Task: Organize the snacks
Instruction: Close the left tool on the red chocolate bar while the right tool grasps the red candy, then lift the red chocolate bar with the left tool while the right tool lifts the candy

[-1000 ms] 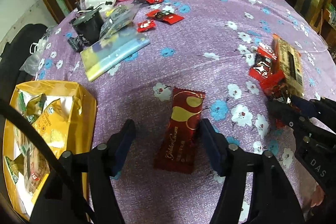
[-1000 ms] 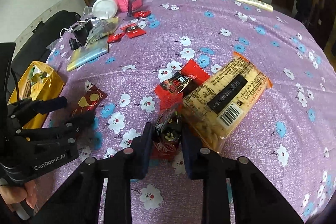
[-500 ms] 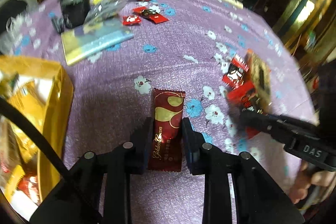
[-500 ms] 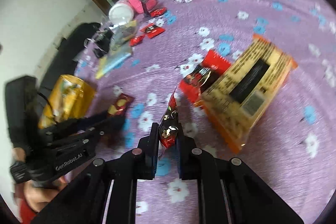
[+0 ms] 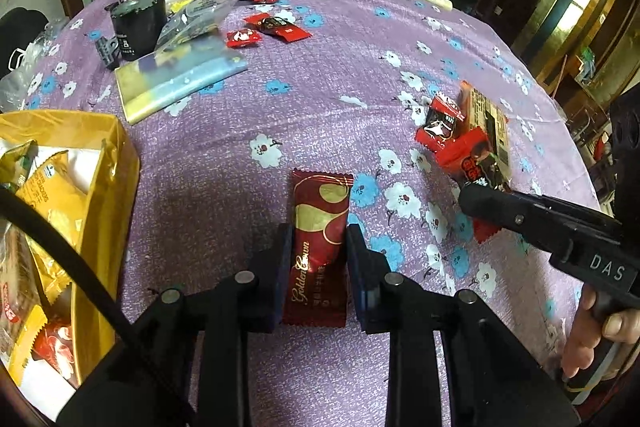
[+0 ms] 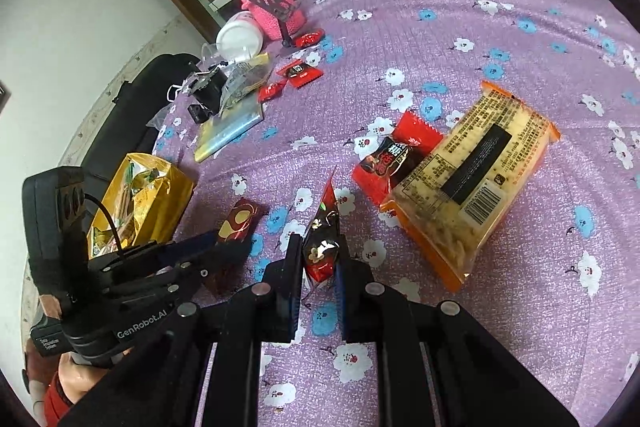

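Left wrist view: the left gripper [image 5: 316,259] has its jaws clamped on the maroon bar [image 5: 318,247], which lies on the counter [image 5: 320,99]. Right wrist view: the right gripper [image 6: 318,255] has its jaws pinching the red packet [image 6: 322,239], upright between them.

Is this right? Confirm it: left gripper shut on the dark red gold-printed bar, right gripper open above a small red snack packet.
Not quite. The right gripper is shut on the small red snack packet, as the right wrist view shows. The left gripper is shut on the dark red gold-printed bar.
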Demonstrator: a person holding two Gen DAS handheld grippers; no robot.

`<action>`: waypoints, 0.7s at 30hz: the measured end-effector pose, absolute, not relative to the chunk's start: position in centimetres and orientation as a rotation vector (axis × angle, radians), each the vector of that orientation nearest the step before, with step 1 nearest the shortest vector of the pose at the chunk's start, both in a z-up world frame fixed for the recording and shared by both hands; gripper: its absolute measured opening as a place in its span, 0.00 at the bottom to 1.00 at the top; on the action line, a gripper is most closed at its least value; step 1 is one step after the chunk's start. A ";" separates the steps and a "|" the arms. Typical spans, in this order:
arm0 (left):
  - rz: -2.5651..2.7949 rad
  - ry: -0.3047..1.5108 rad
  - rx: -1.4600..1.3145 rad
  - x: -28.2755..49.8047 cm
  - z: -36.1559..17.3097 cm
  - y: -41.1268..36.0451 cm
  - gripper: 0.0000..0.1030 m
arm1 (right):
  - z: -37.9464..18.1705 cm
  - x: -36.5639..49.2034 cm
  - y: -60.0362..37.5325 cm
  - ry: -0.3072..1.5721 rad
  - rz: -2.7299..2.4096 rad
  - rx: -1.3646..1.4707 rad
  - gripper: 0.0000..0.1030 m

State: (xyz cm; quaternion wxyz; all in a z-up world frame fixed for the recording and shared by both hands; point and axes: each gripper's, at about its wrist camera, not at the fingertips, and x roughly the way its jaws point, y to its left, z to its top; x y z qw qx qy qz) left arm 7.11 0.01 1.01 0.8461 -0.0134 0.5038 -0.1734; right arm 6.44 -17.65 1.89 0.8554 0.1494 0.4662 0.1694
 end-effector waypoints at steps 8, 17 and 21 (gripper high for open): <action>-0.380 1.059 -0.029 7.0 1.0 0.2 0.28 | 2.3 6.3 -17.7 0.953 0.360 0.292 0.12; -0.383 1.049 -0.021 6.8 1.0 0.2 0.28 | 2.3 6.4 -17.7 0.952 0.365 0.299 0.12; -0.386 1.046 -0.025 6.7 1.0 0.3 0.28 | 2.2 6.5 -17.8 0.956 0.361 0.297 0.12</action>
